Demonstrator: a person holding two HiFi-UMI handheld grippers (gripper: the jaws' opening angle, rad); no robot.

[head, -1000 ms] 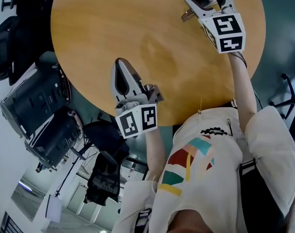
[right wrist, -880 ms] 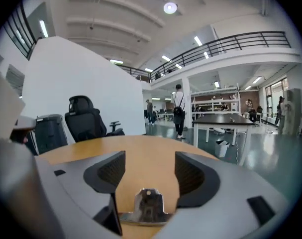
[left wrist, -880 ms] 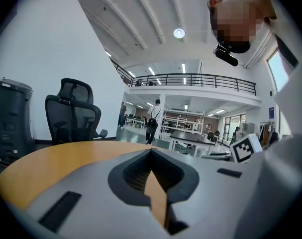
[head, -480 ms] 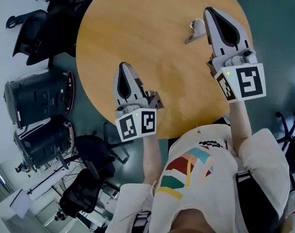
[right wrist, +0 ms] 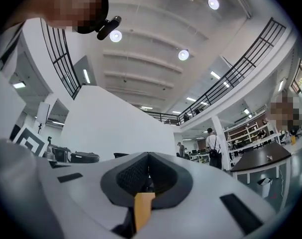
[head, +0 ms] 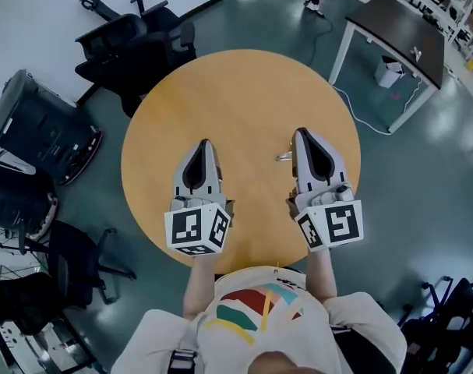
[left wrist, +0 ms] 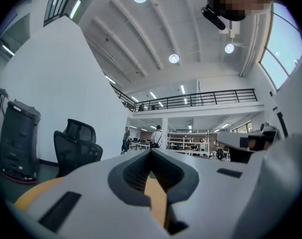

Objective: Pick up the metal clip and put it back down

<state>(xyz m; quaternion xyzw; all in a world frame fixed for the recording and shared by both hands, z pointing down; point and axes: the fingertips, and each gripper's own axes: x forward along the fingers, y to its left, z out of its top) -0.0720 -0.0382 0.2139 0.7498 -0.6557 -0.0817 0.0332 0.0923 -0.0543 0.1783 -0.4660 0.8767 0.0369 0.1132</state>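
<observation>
One metal clip [head: 284, 157] on table [head: 220, 92]

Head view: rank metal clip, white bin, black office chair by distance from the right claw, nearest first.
1. Metal clip: on the table, just left of the right claw.
2. White bin: on the floor, upper right, by the dark desk.
3. Black office chair: on the floor past the table, upper left.
</observation>
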